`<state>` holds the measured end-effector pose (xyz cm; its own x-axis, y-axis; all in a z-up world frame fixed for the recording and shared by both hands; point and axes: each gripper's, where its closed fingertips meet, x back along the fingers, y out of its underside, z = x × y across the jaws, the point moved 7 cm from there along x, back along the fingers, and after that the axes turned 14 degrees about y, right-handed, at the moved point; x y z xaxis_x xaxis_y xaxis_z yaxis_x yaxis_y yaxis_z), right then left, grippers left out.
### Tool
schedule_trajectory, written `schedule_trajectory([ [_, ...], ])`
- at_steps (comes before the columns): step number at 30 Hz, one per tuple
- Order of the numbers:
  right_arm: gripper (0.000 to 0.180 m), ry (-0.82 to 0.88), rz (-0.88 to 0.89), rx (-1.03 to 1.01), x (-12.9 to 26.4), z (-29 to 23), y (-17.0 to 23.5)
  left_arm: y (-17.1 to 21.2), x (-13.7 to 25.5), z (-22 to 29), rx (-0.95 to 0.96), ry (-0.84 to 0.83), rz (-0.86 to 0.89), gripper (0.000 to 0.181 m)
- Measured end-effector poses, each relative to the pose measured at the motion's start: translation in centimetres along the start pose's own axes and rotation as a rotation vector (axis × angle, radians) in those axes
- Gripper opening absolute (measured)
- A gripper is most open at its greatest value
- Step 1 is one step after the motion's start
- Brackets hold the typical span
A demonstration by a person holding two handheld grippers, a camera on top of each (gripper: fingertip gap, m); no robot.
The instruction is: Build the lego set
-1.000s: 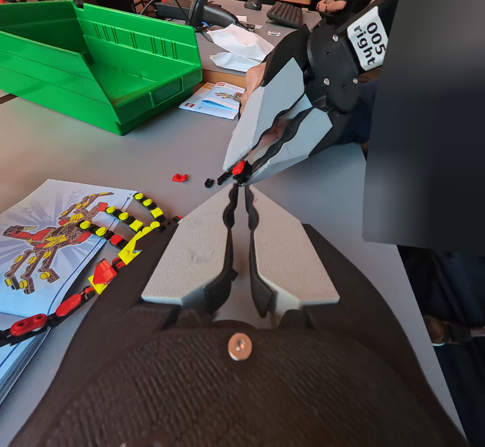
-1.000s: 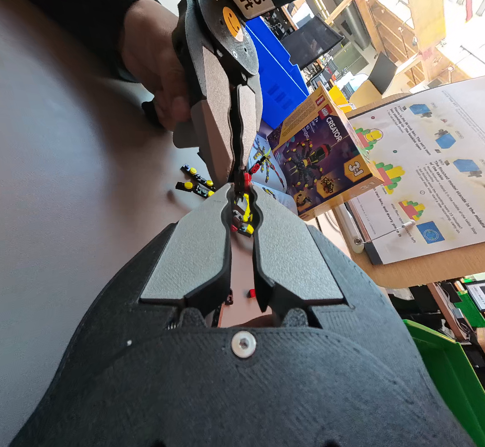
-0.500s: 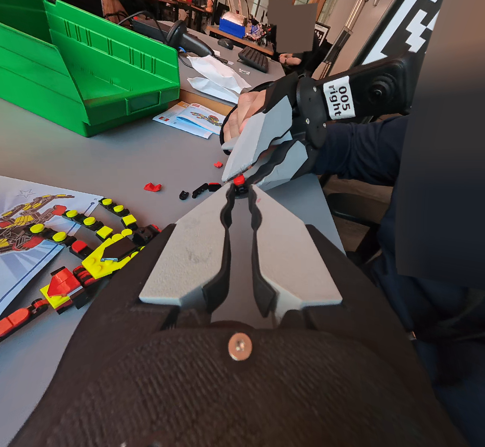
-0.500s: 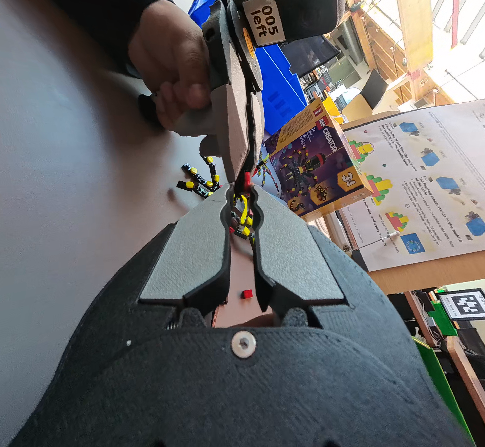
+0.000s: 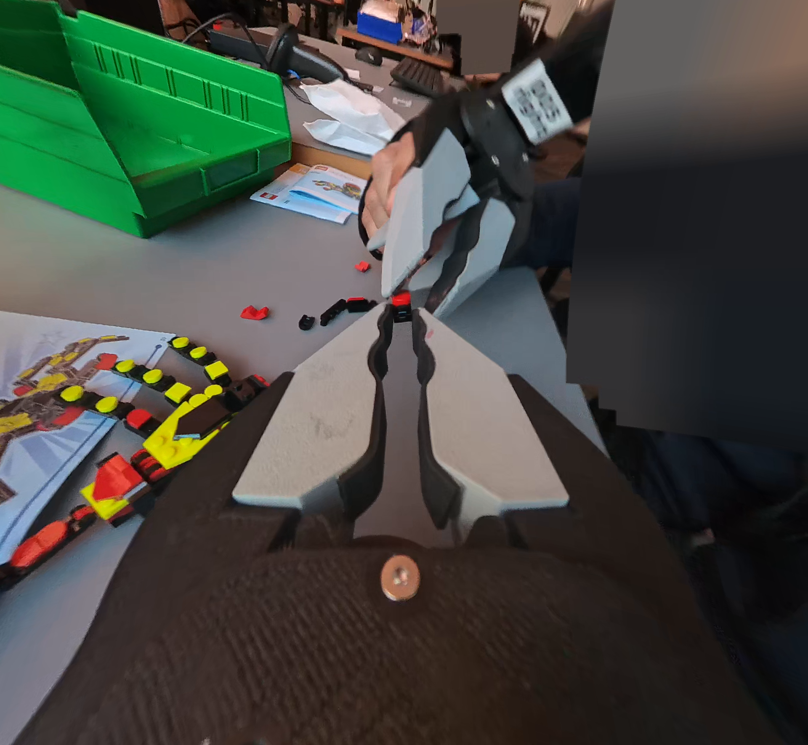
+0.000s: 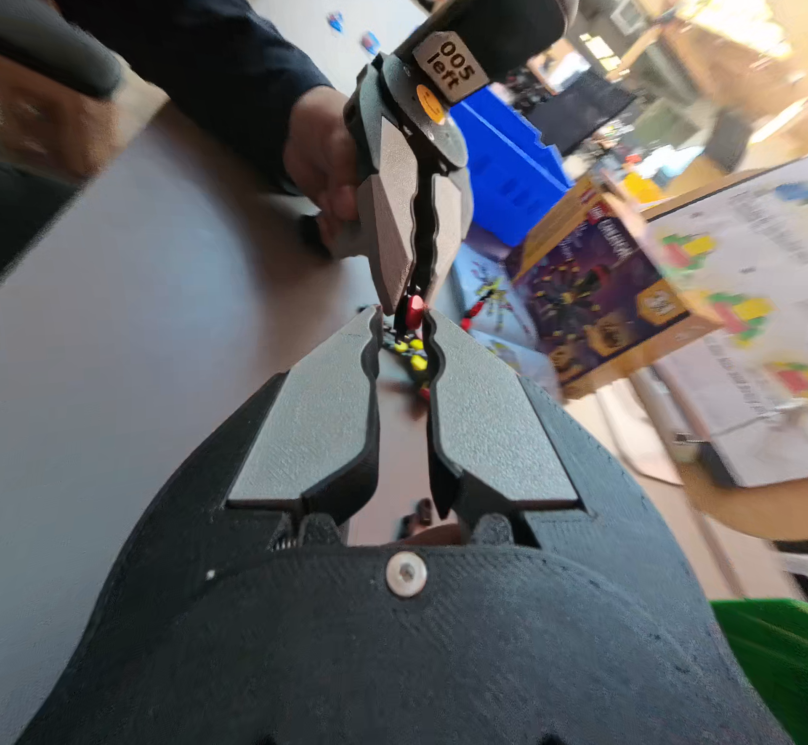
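Observation:
A small red and black lego piece (image 5: pixel 401 306) hangs above the grey table between both grippers, which meet tip to tip. My left gripper (image 5: pixel 401 315) is shut on its black lower part. The right gripper (image 5: pixel 409 302) comes in from the upper right, with its tips closed against the red top. In the right wrist view my right gripper (image 6: pixel 401 315) has a narrow gap. The piece (image 6: pixel 413 308) sits in that gap against one fingertip, and the left gripper (image 6: pixel 409 300) points down onto it. A partly built yellow, red and black model (image 5: pixel 183 426) lies at the left.
An open instruction booklet (image 5: pixel 52 378) lies under the model. Loose red (image 5: pixel 254 312) and black (image 5: pixel 332 313) pieces lie mid-table. A green bin (image 5: pixel 166 146) and a leaflet (image 5: pixel 315 190) are behind them. The set box (image 6: pixel 612 286) and a blue bin (image 6: pixel 503 164) stand beyond. The table edge is at the right.
Both grippers stayed tip to tip on the small piece while turning. The right wrist view swung and is blurred. The right jaws look slightly wider than before.

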<state>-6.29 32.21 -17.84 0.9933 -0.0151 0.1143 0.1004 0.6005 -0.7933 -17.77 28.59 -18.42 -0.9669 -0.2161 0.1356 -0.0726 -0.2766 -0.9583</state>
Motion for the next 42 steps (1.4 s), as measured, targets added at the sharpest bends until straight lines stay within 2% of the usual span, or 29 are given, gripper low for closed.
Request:
schedule_trajectory([
  [4, 0.005, -0.13, -0.009, -0.234, 0.2, 0.8, 0.9, 0.5, -0.2, 0.4, -0.153, -0.049, -0.115, 0.005],
  [8, 0.0, -0.197, 0.009, -0.349, 0.4, 1.1, 1.0, 0.6, -0.4, 0.4, -0.17, -0.064, -0.133, 0.006],
  [33, 0.004, -0.226, -0.006, -0.412, 0.1, 1.0, 0.8, 0.4, -0.8, 0.9, -0.215, -0.056, -0.11, 0.005],
  [42, 0.004, -0.249, -0.02, -0.4, 0.1, 0.8, 1.0, 0.7, -1.1, 1.0, -0.251, -0.074, -0.162, 0.005],
])
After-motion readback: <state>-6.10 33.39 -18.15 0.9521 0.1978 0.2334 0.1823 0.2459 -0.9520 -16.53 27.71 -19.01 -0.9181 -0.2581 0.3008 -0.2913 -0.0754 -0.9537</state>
